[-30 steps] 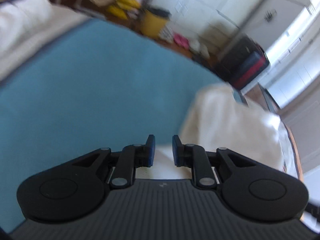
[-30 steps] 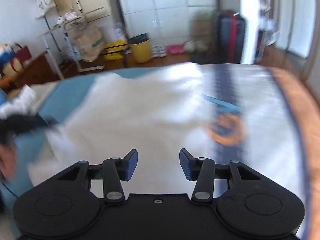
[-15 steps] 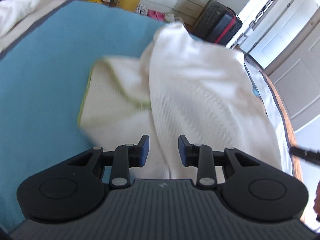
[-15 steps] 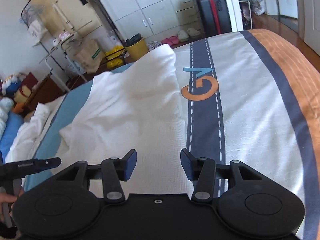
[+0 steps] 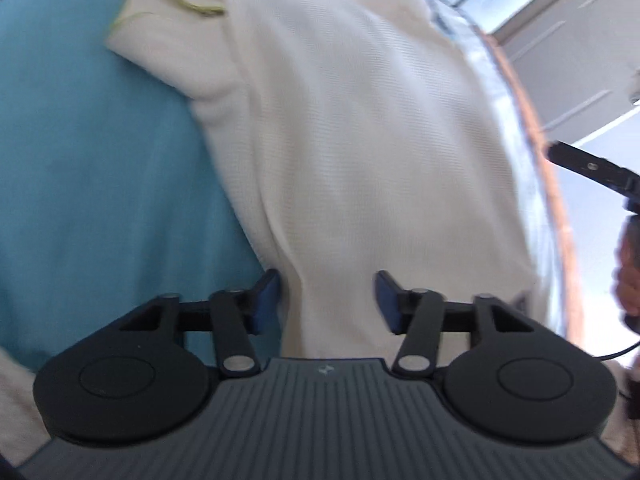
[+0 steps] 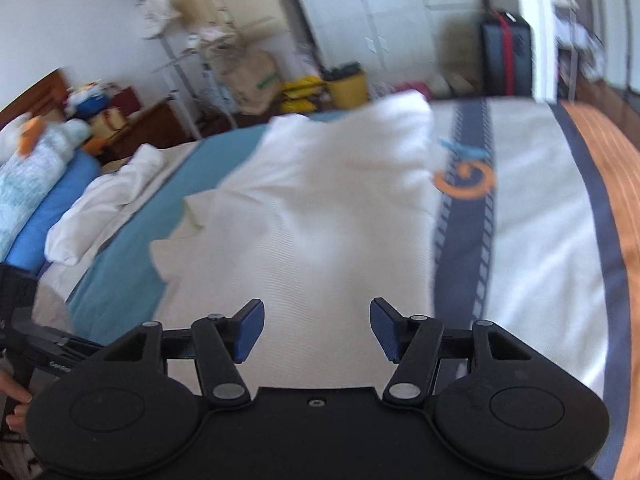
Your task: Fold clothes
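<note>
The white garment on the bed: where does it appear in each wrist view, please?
Left wrist view: the white garment fills the centre and top, reaching down between the open fingers of the left tool.
Right wrist view: it lies centre-left, above the right tool.
Shared landmark: the teal blanket at its left.

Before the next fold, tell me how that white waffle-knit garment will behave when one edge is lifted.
The white garment will probably go floppy and drape: it already lies in soft creases on the bedspread. It looks light, being thin at its folded sleeve. The textured knit should resist slipping from the open left hand-held gripper.
</note>
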### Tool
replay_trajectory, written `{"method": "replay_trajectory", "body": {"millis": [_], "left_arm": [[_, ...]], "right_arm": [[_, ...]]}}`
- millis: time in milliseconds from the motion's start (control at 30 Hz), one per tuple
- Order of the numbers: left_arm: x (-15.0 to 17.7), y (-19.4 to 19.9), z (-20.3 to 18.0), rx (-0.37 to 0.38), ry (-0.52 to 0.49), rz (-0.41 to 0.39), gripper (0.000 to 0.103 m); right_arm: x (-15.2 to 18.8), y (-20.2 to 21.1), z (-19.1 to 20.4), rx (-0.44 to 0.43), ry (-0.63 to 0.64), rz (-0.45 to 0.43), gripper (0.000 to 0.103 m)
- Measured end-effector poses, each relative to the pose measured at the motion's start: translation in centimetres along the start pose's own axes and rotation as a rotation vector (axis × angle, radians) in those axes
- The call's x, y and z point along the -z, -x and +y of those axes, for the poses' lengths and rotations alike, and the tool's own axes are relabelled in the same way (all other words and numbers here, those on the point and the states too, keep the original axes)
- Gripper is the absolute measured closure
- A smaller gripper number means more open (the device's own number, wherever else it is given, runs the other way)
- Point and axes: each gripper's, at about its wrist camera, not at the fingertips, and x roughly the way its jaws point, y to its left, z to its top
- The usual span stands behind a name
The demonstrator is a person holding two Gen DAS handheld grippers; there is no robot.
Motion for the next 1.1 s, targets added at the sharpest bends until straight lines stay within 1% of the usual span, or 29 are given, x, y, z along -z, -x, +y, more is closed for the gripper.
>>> {"method": "replay_trajectory", "body": {"millis": [33, 67, 100, 133, 167, 233, 300, 333, 433, 500, 533, 567, 667, 733, 767, 800, 833, 867, 900, 933, 967, 1033, 1067, 1100], "left_arm": [[0.2, 0.0, -0.2, -0.011, -0.011, -0.003, 0.074], [0.3, 0.1, -0.2, -0.018, -0.012, -0.005, 0.087], [0.4, 0.1, 0.2, -0.017, 0.009, -0.008, 0.093], [0.5, 0.2, 0.5, -0.017, 0.029, -0.012, 0.095], [0.5, 0.2, 0.9, -0.011, 0.051, -0.014, 0.096], [0.3, 0.3, 1.6, 0.020, 0.099, -0.016, 0.097], [0.2, 0.7, 1.8, 0.039, 0.115, -0.025, 0.097], [0.3, 0.8, 1.8, 0.047, 0.118, -0.025, 0.097], [0.5, 1.2, 1.9, 0.077, 0.135, -0.023, 0.097], [0.6, 1.6, 2.3, 0.140, 0.162, -0.031, 0.097], [0.6, 1.6, 2.5, 0.160, 0.176, -0.028, 0.096], [0.6, 1.6, 2.6, 0.162, 0.182, -0.024, 0.095], [0.4, 1.3, 3.1, 0.176, 0.201, -0.013, 0.095], [0.5, 1.4, 3.3, 0.192, 0.225, -0.010, 0.095], [0.4, 1.2, 3.4, 0.201, 0.232, -0.007, 0.095], [0.0, 0.8, 3.6, 0.205, 0.238, -0.004, 0.095], [-0.3, 0.4, 3.7, 0.208, 0.243, -0.001, 0.095], [-0.4, 0.3, 3.9, 0.205, 0.247, 0.002, 0.095], [-0.4, 0.3, 3.9, 0.194, 0.247, -0.001, 0.095], [-0.4, 0.7, 3.7, 0.165, 0.232, -0.017, 0.095], [-0.3, 1.3, 3.0, 0.115, 0.180, -0.049, 0.094], [-0.1, 2.9, 1.1, 0.006, 0.039, -0.128, 0.090], [-0.1, 3.6, 0.4, -0.013, 0.001, -0.156, 0.082], [-0.3, 4.3, 0.2, -0.003, -0.010, -0.179, 0.070]], "right_arm": [[0.0, 0.0, 0.9, -0.012, 0.033, -0.006, 0.039], [0.1, -0.1, 1.8, -0.024, 0.068, -0.004, 0.039], [0.2, -0.2, 2.7, -0.035, 0.102, -0.001, 0.039], [0.3, -0.3, 3.6, -0.045, 0.138, 0.004, 0.039], [0.5, -0.7, 4.4, -0.047, 0.175, 0.020, 0.039], [1.1, -1.6, 6.1, -0.027, 0.253, 0.090, 0.039], [1.9, -2.8, 7.6, -0.002, 0.327, 0.145, 0.039], [2.3, -3.2, 8.1, -0.009, 0.345, 0.158, 0.039], [3.4, -4.4, 9.7, -0.094, 0.352, 0.212, 0.039], [4.1, -5.2, 11.3, -0.166, 0.390, 0.261, 0.039], [4.6, -5.4, 12.2, -0.196, 0.420, 0.274, 0.039], [5.1, -5.6, 13.1, -0.224, 0.449, 0.285, 0.039], [6.2, -6.1, 15.3, -0.262, 0.520, 0.283, 0.039], [6.7, -6.4, 15.9, -0.297, 0.513, 0.282, 0.039], [6.7, -6.7, 15.8, -0.310, 0.482, 0.289, 0.039], [6.7, -7.0, 15.8, -0.322, 0.451, 0.295, 0.043], [6.7, -7.4, 15.7, -0.334, 0.420, 0.302, 0.054], [6.7, -7.7, 15.7, -0.346, 0.388, 0.308, 0.085], [6.6, -8.0, 15.6, -0.353, 0.358, 0.311, 0.094], [6.3, -8.0, 15.1, -0.339, 0.331, 0.301, 0.095], [6.0, -8.0, 14.7, -0.324, 0.311, 0.286, 0.099], [5.4, -7.2, 14.2, -0.277, 0.313, 0.237, 0.099], [5.1, -6.8, 13.8, -0.261, 0.298, 0.223, 0.099], [4.7, -6.3, 13.2, -0.249, 0.272, 0.203, 0.099]]}}
